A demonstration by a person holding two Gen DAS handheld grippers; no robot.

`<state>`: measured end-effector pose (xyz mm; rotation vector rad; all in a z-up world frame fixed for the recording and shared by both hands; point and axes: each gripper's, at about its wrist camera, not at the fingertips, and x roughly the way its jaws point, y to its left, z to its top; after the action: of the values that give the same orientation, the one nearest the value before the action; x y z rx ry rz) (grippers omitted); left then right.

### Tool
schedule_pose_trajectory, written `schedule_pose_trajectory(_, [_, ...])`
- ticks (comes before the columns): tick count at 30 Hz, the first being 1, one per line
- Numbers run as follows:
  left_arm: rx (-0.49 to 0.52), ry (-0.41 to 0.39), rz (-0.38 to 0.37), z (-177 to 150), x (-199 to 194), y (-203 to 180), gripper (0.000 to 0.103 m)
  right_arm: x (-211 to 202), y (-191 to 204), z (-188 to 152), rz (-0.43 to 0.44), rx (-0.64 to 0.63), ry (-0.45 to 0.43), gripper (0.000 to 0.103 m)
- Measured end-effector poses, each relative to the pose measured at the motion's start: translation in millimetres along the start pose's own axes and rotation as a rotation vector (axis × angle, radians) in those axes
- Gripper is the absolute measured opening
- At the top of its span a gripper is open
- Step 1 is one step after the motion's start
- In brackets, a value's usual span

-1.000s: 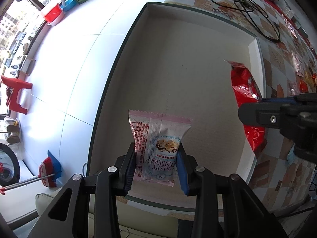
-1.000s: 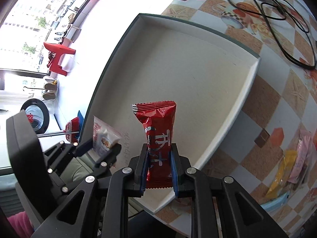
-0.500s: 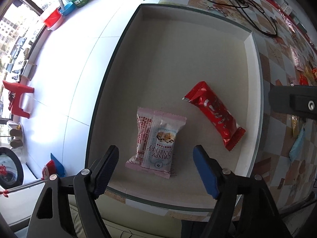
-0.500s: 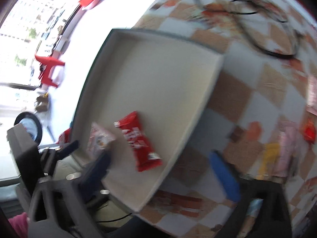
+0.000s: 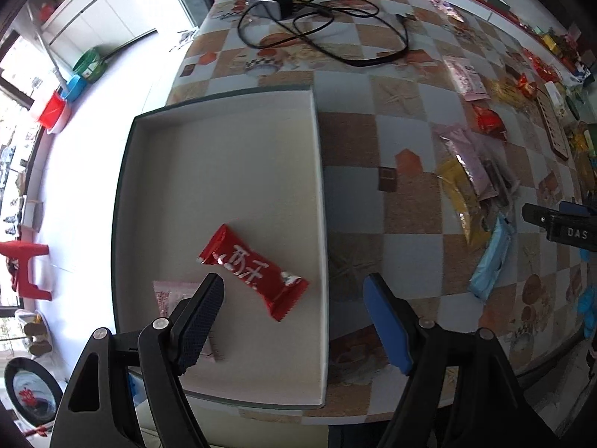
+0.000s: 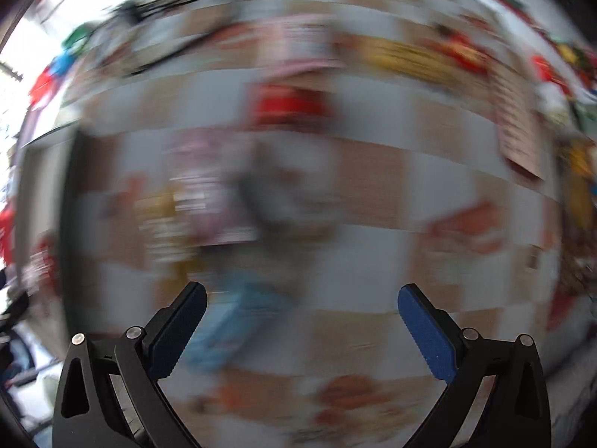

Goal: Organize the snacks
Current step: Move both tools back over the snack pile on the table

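Both snack packets have left the claws since a second ago: in the left wrist view the red foil-wrapped snack bar [image 5: 253,269] and the pale pink crinkle-edged biscuit packet [image 5: 168,298] lie flat side by side at the near end of the shallow white cardboard tray [image 5: 319,194] on the checkered-cloth counter [image 5: 377,205], while the left claw [image 5: 294,321] hangs above them with its jaws wide apart and nothing between them, more loose snack packets [image 5: 474,183] lying on the counter well right of the tray. From the right wrist the view is heavily smeared, yet the right claw [image 6: 300,326] shows fully spread and empty over blurred counter squares and a light blue packet [image 6: 238,321].
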<state>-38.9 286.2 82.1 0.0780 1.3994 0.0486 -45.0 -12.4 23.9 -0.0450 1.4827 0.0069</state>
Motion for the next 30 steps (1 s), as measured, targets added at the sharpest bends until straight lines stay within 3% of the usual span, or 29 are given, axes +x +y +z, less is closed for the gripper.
schedule_pose_trajectory(4, [0.055, 0.002, 0.003, 8.6, 2.5, -33.3, 0.08, 18.1, -55.4, 1.6, -0.025, 0.067, -0.093, 0.103])
schedule_pose_trajectory(8, [0.094, 0.031, 0.011, 12.8, 9.0, -62.1, 0.08, 33.4, -76.5, 5.7, -0.037, 0.088, -0.19, 0.103])
schedule_pose_trajectory(9, [0.11, 0.04, 0.019, 13.3, 11.0, -72.3, 0.08, 40.1, -73.6, 9.1, -0.001, 0.111, -0.214, 0.103])
schedule_pose_trajectory(14, [0.135, 0.065, 0.036, 16.0, 15.2, -105.1, 0.08, 50.1, -74.5, 7.8, -0.002, 0.093, -0.513, 0.103])
schedule_pose_trajectory(18, [0.138, 0.071, 0.056, 21.1, 19.2, -128.5, 0.08, 49.6, -70.4, 11.8, -0.005, 0.094, -0.511, 0.103])
schedule_pose_trajectory(30, [0.02, 0.144, 0.108, 19.9, 36.3, -163.8, 0.08, 51.5, -71.1, 11.8, -0.006, 0.094, -0.512, 0.103])
